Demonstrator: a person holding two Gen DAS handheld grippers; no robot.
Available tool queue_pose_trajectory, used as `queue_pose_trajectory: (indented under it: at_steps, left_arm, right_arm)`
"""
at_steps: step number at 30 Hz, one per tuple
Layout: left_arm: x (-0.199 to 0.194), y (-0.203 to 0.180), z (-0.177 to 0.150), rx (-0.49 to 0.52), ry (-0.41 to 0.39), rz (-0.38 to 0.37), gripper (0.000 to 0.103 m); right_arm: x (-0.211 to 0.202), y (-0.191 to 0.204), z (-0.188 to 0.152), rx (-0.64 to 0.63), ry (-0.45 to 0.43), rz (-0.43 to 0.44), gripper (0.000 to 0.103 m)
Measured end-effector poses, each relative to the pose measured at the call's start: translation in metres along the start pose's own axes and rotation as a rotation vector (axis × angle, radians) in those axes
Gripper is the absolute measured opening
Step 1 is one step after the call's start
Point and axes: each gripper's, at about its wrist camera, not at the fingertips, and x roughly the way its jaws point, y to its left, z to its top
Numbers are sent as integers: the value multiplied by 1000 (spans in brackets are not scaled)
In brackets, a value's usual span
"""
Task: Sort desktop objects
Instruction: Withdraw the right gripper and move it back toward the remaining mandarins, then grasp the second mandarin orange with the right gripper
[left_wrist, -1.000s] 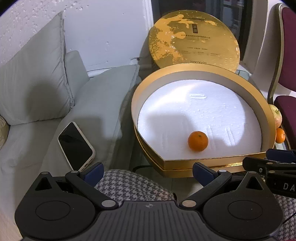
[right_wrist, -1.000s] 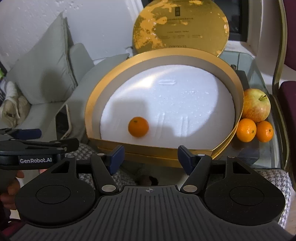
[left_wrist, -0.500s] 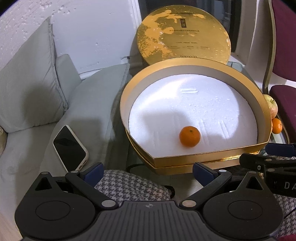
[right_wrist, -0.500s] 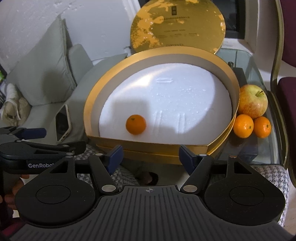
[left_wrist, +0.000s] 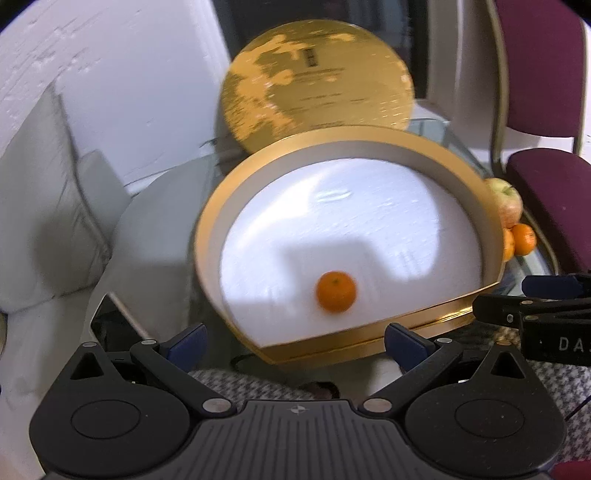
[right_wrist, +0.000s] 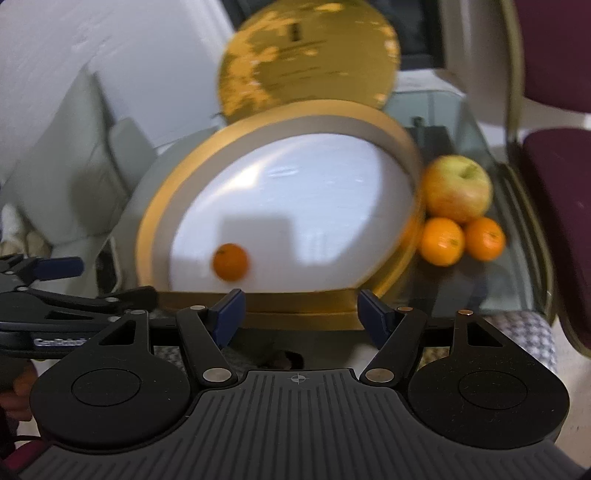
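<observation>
Both grippers, left (left_wrist: 293, 341) & right (right_wrist: 299, 312), gape wide w/ nothing held, short of the gold box (right_wrist: 155, 206). One mandarin (right_wrist: 229, 261) sits inside; two mandarins (right_wrist: 441, 242) & an apple (right_wrist: 457, 190) lie just right of it. Mandarins: light, soft-skinned, prob. roll easily (view blurred), so pinch gently across the middle.
</observation>
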Motion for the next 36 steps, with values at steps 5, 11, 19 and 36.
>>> queue_pose_trajectory:
  at_steps: [5, 11, 19, 36]
  left_arm:
    - [9, -22, 7, 51, 10, -28, 102]
    - [18, -37, 14, 93, 27, -39, 102]
    - [33, -52, 23, 127, 49, -31, 102]
    - [65, -60, 39, 113, 111, -51, 102]
  right_arm:
    - [-4, -32, -4, 68, -8, -42, 72]
    - [-2, -63, -3, 143, -28, -72, 72]
    - [14, -105, 7, 245, -75, -140, 71]
    - [69, -165, 29, 410, -118, -141, 64]
